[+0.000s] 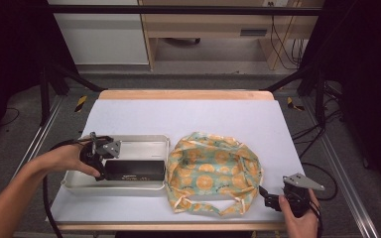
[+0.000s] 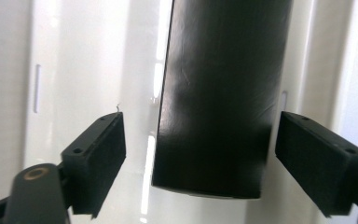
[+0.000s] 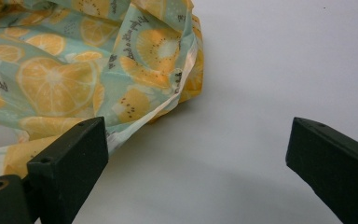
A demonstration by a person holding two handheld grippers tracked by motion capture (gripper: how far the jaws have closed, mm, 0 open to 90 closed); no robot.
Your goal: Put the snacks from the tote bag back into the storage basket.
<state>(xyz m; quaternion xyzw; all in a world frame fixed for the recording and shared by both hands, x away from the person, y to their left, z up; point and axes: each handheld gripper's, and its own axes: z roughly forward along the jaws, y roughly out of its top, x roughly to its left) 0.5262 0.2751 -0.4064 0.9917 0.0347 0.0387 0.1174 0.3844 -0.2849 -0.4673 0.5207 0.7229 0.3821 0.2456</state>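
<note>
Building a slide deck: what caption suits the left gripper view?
Left gripper open astride the end of a black box lying in a white tray, pads clear of its sides.

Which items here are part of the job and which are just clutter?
In play:
- black box, lying in the white tray
- left gripper, jaws open around the box end
- fruit-print cloth bag
- right gripper, open beside the bag

Lying about:
- wooden desk behind the table
- cables on the floor
</note>
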